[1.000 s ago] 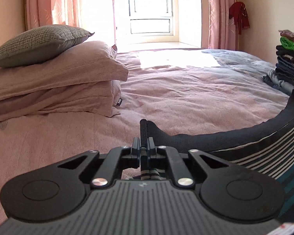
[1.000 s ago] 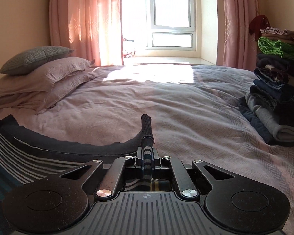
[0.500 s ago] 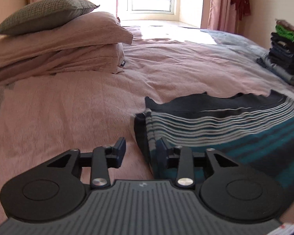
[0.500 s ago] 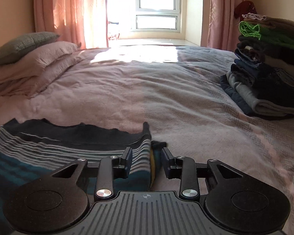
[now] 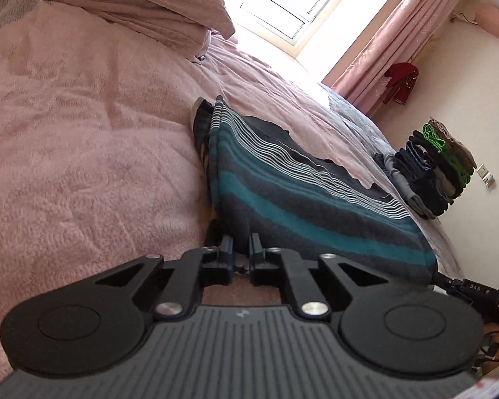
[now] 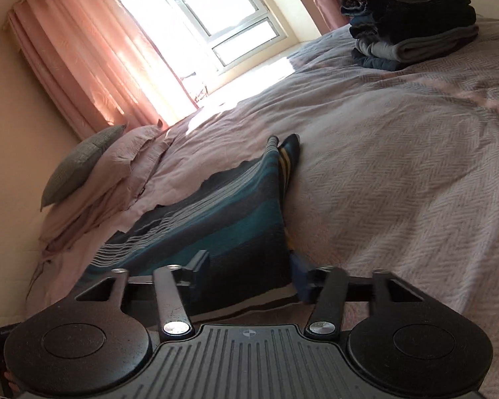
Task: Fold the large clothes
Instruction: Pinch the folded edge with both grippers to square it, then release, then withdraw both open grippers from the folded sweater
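sweater [image 5: 299, 199]: striped teal and dark, folded flat on the pink bed [image 5: 83, 149], near edge right at both tongs
left gripper [image 5: 241, 252]: pressed together, pinching the sweater's near corner
right gripper [image 6: 249, 272]: blurry, jaws apart but closing, the sweater's other near corner sits between them
pile [image 5: 432, 173]: folded clothes stacked at the bed's far side by the wall, well apart from the sweater
pillows [image 5: 133, 0]: heaped at the head end
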